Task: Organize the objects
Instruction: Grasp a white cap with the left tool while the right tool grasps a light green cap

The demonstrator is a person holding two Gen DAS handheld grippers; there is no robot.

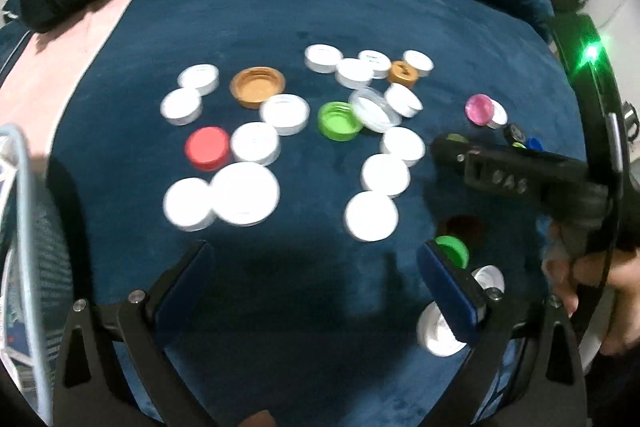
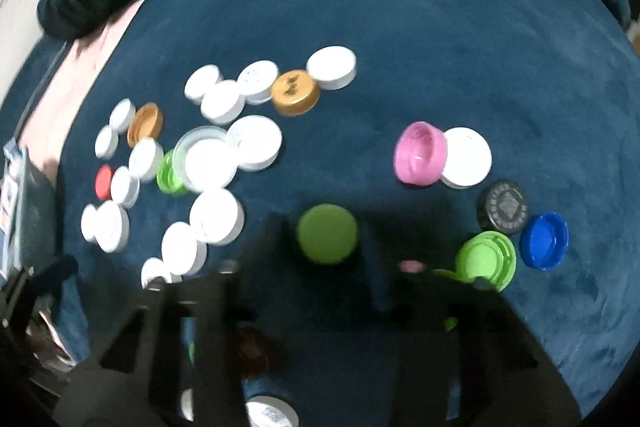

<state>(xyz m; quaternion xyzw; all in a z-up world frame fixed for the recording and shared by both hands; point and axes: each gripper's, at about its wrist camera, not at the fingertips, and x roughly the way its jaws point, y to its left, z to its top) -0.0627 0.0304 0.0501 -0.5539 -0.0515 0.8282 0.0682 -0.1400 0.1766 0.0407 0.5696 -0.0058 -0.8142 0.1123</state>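
Left claw (image 1: 312, 291) spread wide over the blue cushion (image 1: 320, 7); right claw (image 2: 326, 247) grips a green cap (image 2: 327, 233); white caps (image 1: 244, 193) scattered.

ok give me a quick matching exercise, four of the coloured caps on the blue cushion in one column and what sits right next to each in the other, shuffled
Caps:
1. pink cap
2. blue cap
3. red cap
4. small gold cap

Neighbours:
a. touches a white cap on its right, left part of the spread
b. leans against a lone white cap, apart from the big cluster
c. sits among white caps at the far end of the cluster
d. lies open side up just right of the black cap

Pairs: 1-b, 2-d, 3-a, 4-c
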